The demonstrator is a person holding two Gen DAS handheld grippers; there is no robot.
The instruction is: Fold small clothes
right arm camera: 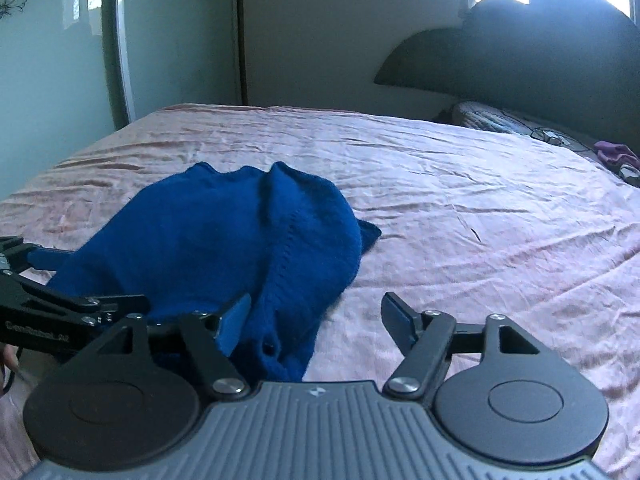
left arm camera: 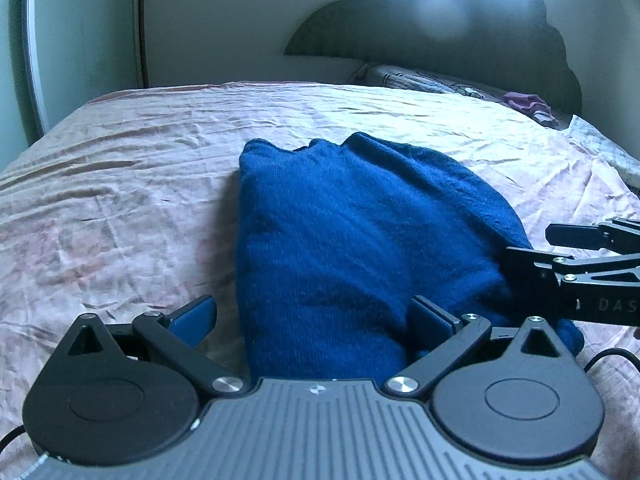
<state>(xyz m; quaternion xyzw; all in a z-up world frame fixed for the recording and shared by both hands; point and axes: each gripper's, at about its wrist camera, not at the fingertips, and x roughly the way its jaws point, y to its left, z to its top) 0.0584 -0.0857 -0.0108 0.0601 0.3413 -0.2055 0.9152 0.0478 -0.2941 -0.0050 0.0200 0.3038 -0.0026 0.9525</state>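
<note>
A blue knitted sweater (left arm camera: pixel 352 232) lies folded lengthwise on the pink bed sheet (left arm camera: pixel 120 184); it also shows in the right wrist view (right arm camera: pixel 224 248). My left gripper (left arm camera: pixel 316 320) is open, its jaws standing either side of the sweater's near end, the right finger (left arm camera: pixel 432 320) against the fabric. My right gripper (right arm camera: pixel 316 320) is open over the sweater's near right edge, its left finger (right arm camera: pixel 234 326) on the fabric and its right finger (right arm camera: pixel 398 320) over the sheet. Each gripper shows in the other's view, the right one (left arm camera: pixel 560 260) and the left one (right arm camera: pixel 60 304).
A dark headboard (left arm camera: pixel 460 28) stands at the far right with a patterned pillow (left arm camera: pixel 420 80) and a purple cloth (left arm camera: pixel 528 104) below it. A wardrobe door (right arm camera: pixel 52 60) stands at the left. A black cable (left arm camera: pixel 612 356) lies by the sweater.
</note>
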